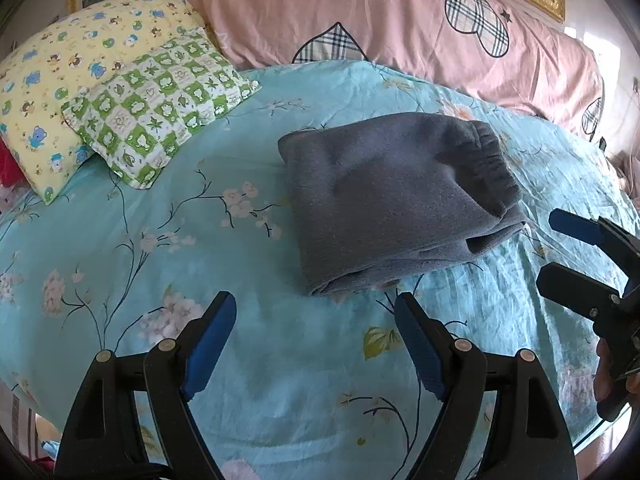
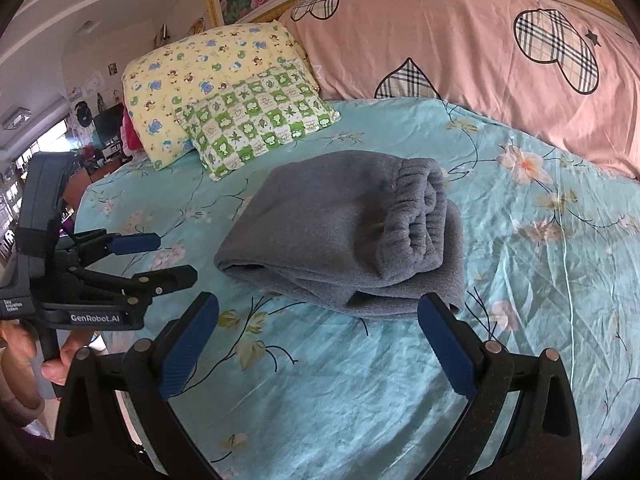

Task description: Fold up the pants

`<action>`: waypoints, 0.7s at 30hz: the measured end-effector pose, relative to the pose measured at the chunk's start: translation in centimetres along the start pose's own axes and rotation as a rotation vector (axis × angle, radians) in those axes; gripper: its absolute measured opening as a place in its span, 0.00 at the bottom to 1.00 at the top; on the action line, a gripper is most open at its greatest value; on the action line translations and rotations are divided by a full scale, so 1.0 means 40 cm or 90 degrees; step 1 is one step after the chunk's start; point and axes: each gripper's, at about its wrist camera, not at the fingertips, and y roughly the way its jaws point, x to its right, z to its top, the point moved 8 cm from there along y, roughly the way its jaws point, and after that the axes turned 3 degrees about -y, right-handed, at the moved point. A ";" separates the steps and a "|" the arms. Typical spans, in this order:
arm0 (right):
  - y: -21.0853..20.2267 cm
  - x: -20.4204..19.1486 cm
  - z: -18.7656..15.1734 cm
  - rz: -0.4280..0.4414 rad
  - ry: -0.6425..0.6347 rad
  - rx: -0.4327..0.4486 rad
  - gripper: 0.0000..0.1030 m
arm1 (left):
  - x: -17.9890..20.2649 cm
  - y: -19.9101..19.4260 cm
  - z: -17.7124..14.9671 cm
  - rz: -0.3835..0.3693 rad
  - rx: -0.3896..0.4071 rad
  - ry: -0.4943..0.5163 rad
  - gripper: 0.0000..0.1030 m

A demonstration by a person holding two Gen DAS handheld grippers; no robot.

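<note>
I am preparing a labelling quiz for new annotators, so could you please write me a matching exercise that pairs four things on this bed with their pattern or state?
Column one:
1. grey pants
2. small front pillow
3. large pink pillow
4. left hand-held gripper

Column two:
A. plaid hearts
B. open and holding nothing
C. folded into a bundle, waistband on top
D. green and white checks

Pairs: 1-C, 2-D, 3-A, 4-B
</note>
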 end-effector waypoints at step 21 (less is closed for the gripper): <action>0.060 0.024 -0.015 0.005 0.006 -0.026 0.97 | 0.004 0.082 -0.009 -0.008 -0.030 -0.004 0.80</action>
